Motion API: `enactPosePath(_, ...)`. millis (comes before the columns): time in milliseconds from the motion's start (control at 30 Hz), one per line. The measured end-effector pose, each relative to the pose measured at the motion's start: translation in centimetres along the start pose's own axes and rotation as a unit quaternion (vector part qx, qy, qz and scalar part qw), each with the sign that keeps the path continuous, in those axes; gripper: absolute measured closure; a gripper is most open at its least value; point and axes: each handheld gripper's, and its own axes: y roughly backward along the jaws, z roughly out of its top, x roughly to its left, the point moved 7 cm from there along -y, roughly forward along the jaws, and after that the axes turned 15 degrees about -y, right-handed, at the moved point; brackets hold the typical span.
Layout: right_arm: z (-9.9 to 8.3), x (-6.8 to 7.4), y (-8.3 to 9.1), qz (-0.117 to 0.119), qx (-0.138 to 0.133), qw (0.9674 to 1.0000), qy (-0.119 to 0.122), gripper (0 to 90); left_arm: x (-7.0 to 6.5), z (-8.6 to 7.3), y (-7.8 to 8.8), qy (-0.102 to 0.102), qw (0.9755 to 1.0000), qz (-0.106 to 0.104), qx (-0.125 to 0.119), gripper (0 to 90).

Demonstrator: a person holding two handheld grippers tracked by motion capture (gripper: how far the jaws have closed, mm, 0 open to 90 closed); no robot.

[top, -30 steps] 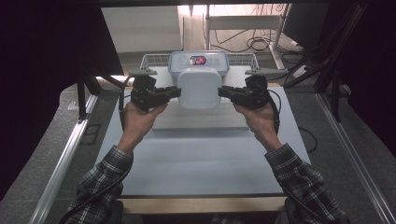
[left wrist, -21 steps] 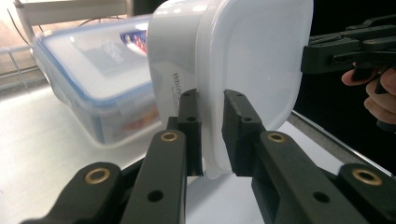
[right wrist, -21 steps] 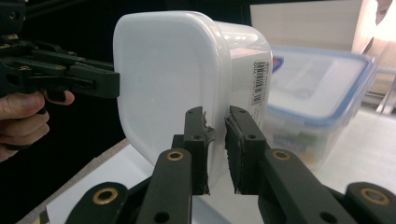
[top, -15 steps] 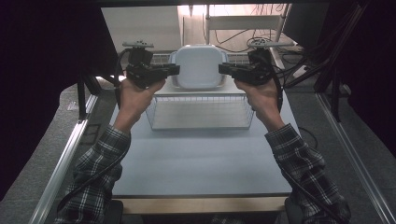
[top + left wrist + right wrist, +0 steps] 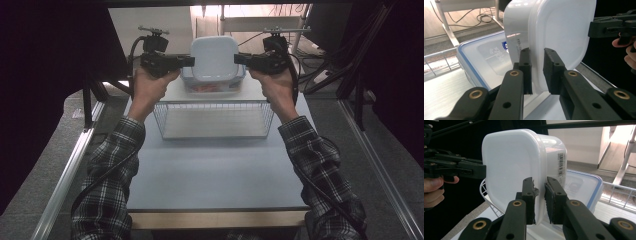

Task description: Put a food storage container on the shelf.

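Observation:
A white lidded plastic container (image 5: 215, 57) hangs in the air above the far part of the table, tipped with its lid toward me. My left gripper (image 5: 190, 61) is shut on its left rim and my right gripper (image 5: 238, 59) on its right rim. In the left gripper view the jaws (image 5: 537, 72) pinch the lid edge of the white container (image 5: 559, 32), with the right gripper (image 5: 599, 26) beyond it. The right gripper view has its jaws (image 5: 539, 200) clamped on the rim of the white container (image 5: 509, 162), and the left gripper (image 5: 474, 171) grips the other side.
A clear box with a blue-edged lid (image 5: 215, 87) sits just below and behind the lifted container, also seen as the blue-edged box (image 5: 486, 55) (image 5: 579, 187). A wire basket (image 5: 215, 120) stands mid-table. The pale table (image 5: 215, 175) lies nearer me; cables and stands lie on the floor beyond.
Both hands have raised the white container together, up off the blue-lidded box and higher in the high view. The grips on its two rims have not changed.

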Motion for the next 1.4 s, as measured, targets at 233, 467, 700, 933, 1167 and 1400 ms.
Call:
enactPosePath(233,0.5,-0.5,-0.7,0.0,0.003,0.9999,-0.011,76.5,0.8,0.3,-0.3,0.011,0.9999,-0.003,-0.008,77.0)
enactPosePath(467,0.9,-0.6,-1.3,0.003,0.003,0.9999,-0.016,72.2,1.3,0.6,-0.7,0.02,0.9997,-0.003,-0.016,73.9)
enactPosePath(700,1.4,-0.9,-2.2,-0.003,0.006,0.9997,-0.023,70.2,1.8,1.1,-1.2,0.02,0.9997,0.004,-0.016,70.2)
enactPosePath(933,1.8,-1.3,-2.7,-0.003,0.011,0.9994,-0.033,67.2,2.3,1.4,-1.7,0.024,0.9995,0.006,-0.017,67.7)
enactPosePath(1167,2.1,-1.5,-3.3,-0.013,0.015,0.9993,-0.031,61.9,2.7,1.4,-2.2,0.013,0.9997,0.02,-0.005,63.7)
enactPosePath(1400,2.6,-2.0,-4.0,-0.024,0.014,0.9987,-0.042,58.0,3.0,1.6,-2.6,0.013,0.9996,0.026,0.001,60.6)
